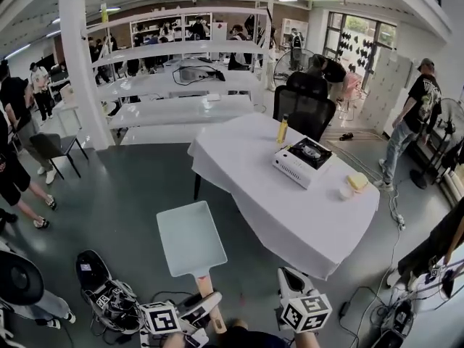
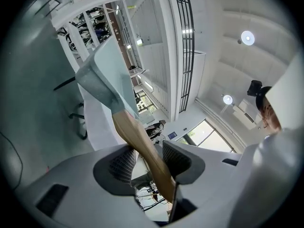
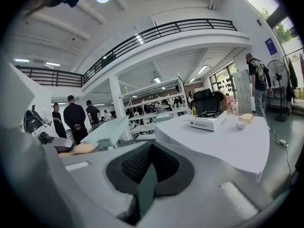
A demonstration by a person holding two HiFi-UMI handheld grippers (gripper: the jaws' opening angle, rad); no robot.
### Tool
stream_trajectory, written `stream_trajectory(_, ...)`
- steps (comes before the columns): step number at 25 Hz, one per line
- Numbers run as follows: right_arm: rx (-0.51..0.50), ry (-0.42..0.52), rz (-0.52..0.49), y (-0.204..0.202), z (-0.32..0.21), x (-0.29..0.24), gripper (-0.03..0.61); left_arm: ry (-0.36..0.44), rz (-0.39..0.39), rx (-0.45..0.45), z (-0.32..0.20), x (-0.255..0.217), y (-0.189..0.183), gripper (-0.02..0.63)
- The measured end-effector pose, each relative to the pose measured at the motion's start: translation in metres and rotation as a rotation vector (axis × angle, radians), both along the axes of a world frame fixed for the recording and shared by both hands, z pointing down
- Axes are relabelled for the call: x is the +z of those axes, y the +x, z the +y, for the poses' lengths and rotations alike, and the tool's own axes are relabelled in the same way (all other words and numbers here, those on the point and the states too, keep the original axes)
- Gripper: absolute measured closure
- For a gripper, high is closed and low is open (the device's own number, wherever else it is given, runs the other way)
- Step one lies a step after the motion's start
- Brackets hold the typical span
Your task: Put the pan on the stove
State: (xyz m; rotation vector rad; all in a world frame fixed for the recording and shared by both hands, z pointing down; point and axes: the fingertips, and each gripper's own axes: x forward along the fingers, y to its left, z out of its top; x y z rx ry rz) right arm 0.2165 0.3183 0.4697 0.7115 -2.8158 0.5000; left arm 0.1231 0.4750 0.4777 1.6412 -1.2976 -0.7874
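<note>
Left gripper: our left gripper (image 2: 145, 160) pinches the pan's wooden handle (image 2: 137, 139) between both pads.
Right gripper: our right gripper (image 3: 148, 167) has its jaws pressed together with nothing in them, and it hangs just beside the left one.
Pan: the pale blue-green square pan (image 1: 190, 238) juts out ahead of us, held in the air over the grey floor (image 1: 130, 194), short of the table.
Stove: the white portable stove (image 1: 303, 161) sits on the white table (image 1: 275, 216), well apart from the pan.
Around the stove: we see a yellow bottle (image 1: 282, 130) standing just behind it, and a small white cup (image 1: 346, 191) and a yellow sponge (image 1: 357, 182) near the table's right edge.
</note>
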Motion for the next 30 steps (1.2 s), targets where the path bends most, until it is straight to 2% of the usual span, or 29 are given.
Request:
stream_trajectory(8, -0.017, 0.006, -0.007, -0.017, -0.071, 0.002, 0.578, 0.038, -0.009, -0.031, -0.070, -0.006, -0.017, 0.431)
stream_trajectory(11, -0.021, 0.008, -0.009, -0.021, -0.087, 0.005, 0.578, 0.013, -0.002, -0.048, -0.082, 0.003, -0.020, 0.431)
stream_trajectory(14, -0.024, -0.006, -0.006, -0.023, -0.094, 0.010, 0.578, -0.025, 0.009, -0.066, -0.086, 0.014, -0.022, 0.431)
stream_trajectory(19, -0.032, -0.034, 0.008, -0.024, -0.091, 0.021, 0.578, 0.014, 0.003, -0.045, -0.089, 0.006, -0.020, 0.431)
stream_trajectory(23, -0.040, -0.048, 0.019, -0.029, -0.093, 0.031, 0.578, -0.036, 0.027, -0.068, -0.090, 0.022, -0.027, 0.431)
stream_trajectory(26, -0.034, -0.050, 0.023, -0.034, -0.102, 0.034, 0.578, 0.006, 0.015, -0.048, -0.103, 0.020, -0.032, 0.431)
stream_trajectory(30, -0.027, -0.045, 0.027, -0.050, -0.119, 0.033, 0.578, 0.002, 0.021, -0.032, -0.122, 0.018, -0.048, 0.430)
